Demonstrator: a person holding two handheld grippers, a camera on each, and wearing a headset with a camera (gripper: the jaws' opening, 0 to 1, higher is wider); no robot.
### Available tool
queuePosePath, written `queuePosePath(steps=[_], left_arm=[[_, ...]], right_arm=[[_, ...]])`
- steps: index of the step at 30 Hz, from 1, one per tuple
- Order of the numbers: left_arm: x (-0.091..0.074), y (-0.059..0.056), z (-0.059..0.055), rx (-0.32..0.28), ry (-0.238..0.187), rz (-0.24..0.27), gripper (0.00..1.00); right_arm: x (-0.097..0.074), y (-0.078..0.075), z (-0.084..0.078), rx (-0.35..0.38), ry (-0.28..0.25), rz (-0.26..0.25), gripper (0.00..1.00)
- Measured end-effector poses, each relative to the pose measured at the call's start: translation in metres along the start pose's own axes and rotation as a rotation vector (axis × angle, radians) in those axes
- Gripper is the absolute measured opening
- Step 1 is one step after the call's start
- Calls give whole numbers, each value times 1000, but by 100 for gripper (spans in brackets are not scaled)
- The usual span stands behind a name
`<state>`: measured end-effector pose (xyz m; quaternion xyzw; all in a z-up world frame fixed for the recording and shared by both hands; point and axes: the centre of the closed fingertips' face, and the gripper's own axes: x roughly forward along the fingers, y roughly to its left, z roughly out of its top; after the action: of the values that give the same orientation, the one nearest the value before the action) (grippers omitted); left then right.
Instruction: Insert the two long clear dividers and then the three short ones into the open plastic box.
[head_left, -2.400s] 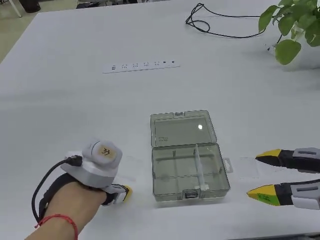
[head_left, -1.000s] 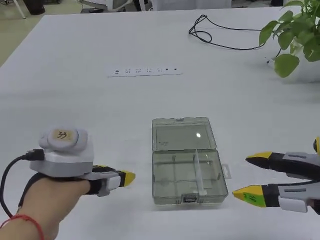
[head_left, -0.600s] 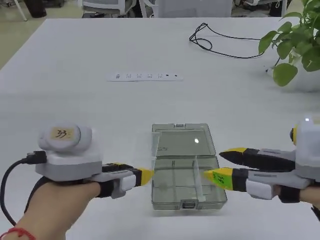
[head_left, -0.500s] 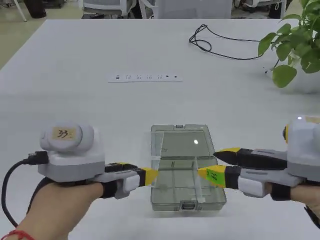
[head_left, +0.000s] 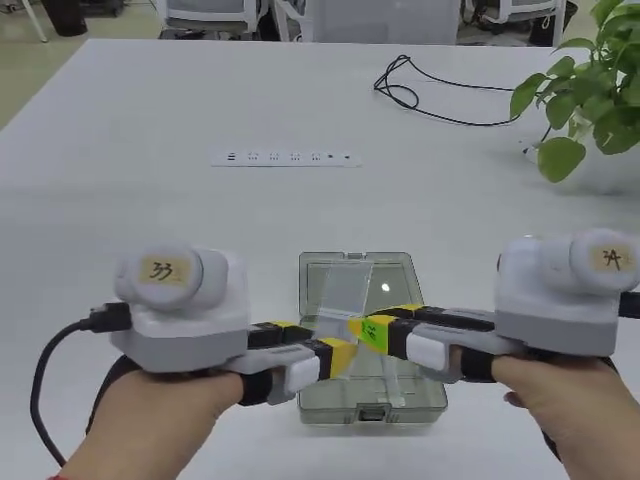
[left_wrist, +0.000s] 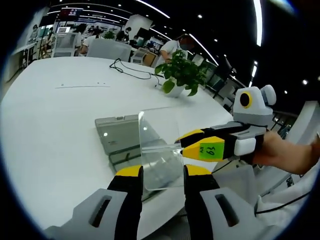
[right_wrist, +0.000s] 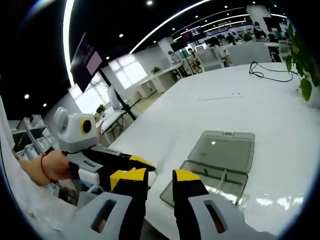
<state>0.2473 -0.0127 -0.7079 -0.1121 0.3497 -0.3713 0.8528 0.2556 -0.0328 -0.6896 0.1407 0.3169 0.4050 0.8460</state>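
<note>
The open smoky plastic box (head_left: 432, 398) sits on the white table, lid (head_left: 395, 272) laid flat behind it; one clear divider (head_left: 392, 377) stands inside the base. Above the box, a clear divider sheet (head_left: 346, 290) is raised on edge. My left gripper (head_left: 325, 342) comes in from the left and is shut on its lower part (left_wrist: 160, 160). My right gripper (head_left: 375, 322) reaches in from the right, its tips pinched on the sheet's edge (left_wrist: 181, 142). In the right gripper view, the right gripper (right_wrist: 152, 176) points at the left gripper's tip (right_wrist: 144, 162), with the box (right_wrist: 200, 192) below.
A white power strip (head_left: 285, 157) lies farther back on the table, a black cable (head_left: 420, 95) curls at the far right, and a potted plant (head_left: 590, 90) stands at the right edge. Office desks and people fill the background.
Both grippers have moved inward from the box's sides and met above it. The left one carried the clear sheet over; the right one's jaws narrowed onto it.
</note>
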Motion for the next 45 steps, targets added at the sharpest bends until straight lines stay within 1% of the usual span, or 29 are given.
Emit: queuePosePath(steps=[5, 8, 11, 12, 13, 16, 21, 27, 29, 31, 33, 35, 36, 38, 39, 45], left_arm=[[1, -2, -1, 21, 2, -5, 30], [1, -2, -1, 36, 0, 1, 30], [2, -1, 0, 38, -5, 3, 31], [2, -1, 0, 29, -10, 1, 31], [2, -2, 1, 22, -13, -5, 31], [3, -3, 2, 35, -16, -9, 36], [3, -4, 1, 43, -16, -19, 37], [0, 0, -1, 76, -17, -24, 42], [-2, 3, -2, 95, -15, -23, 44], [-4, 5, -4, 112, -12, -29, 47], [-6, 5, -4, 150, -25, -44, 51], [-8, 5, -8, 175, -9, -56, 54], [-9, 6, -10, 196, -7, -61, 56], [-10, 8, -12, 218, -2, -66, 58], [-11, 10, -14, 226, 4, -71, 60], [-15, 14, -19, 272, 4, -101, 69]], right_arm=[[3, -2, 0, 42, -5, -15, 14], [4, -1, -1, 62, -6, -13, 8], [5, -3, 0, 109, -12, -40, 7], [6, -3, 1, 127, -16, -38, 7], [6, -3, 1, 129, -18, -40, 7], [8, -2, 0, 130, -8, -42, 6], [9, -2, -1, 142, -1, -46, 6], [6, -7, 2, 167, 1, -54, 6], [5, -9, 3, 174, 3, -62, 6], [5, -12, 3, 186, 8, -67, 6], [5, -15, 3, 194, 18, -76, 7], [5, -17, 4, 197, 26, -84, 6], [5, -18, 4, 196, 32, -89, 6], [6, -21, 4, 195, 41, -98, 6], [6, -23, 5, 192, 46, -111, 6], [9, -29, 4, 187, 93, -139, 6]])
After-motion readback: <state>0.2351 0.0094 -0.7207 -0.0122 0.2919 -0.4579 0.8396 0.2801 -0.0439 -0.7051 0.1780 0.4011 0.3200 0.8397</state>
